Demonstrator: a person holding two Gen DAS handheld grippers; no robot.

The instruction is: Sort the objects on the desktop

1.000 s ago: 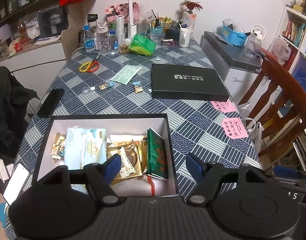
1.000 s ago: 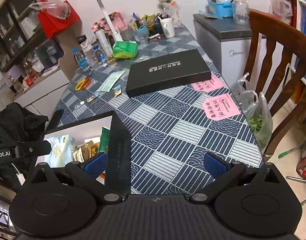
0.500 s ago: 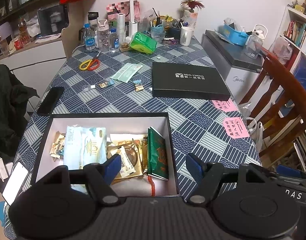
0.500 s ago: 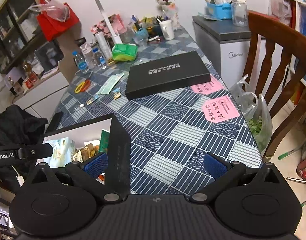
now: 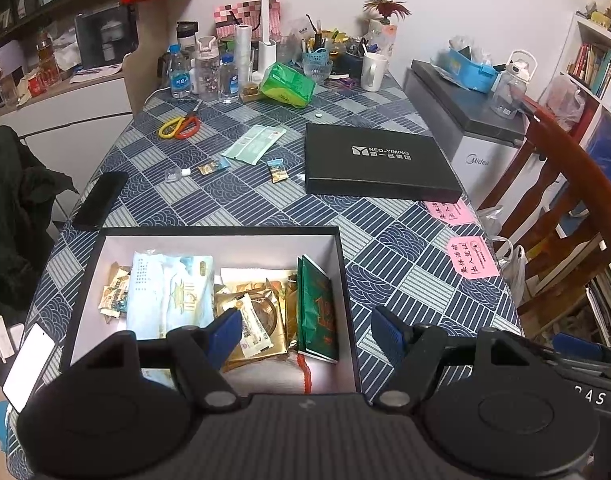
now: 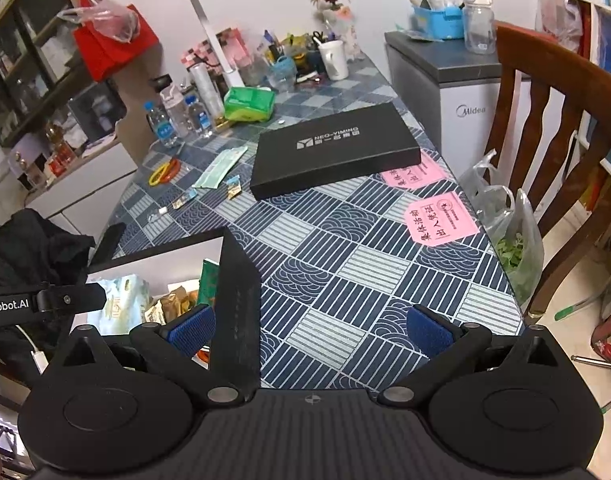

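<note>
**Open box full of snack packs**

The black cardboard box with white inside [image 5: 219, 242] sits at the near end of the blue patterned table [image 5: 401, 280]. Shiny snack packs [image 5: 261, 312] fill it. The flat black lid [image 5: 379, 162] lies farther back. The left gripper [image 5: 305, 330] hangs over the box, fingers spread wide. The right gripper [image 6: 309, 326] is spread wide too, beside the box wall.

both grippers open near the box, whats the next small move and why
Probably reach the left gripper forward toward the small snack packet lying loose on the tablecloth beyond the open box. Its jaws are open and empty, the box already holds similar packets, and that one lies among the nearest loose items.
</note>
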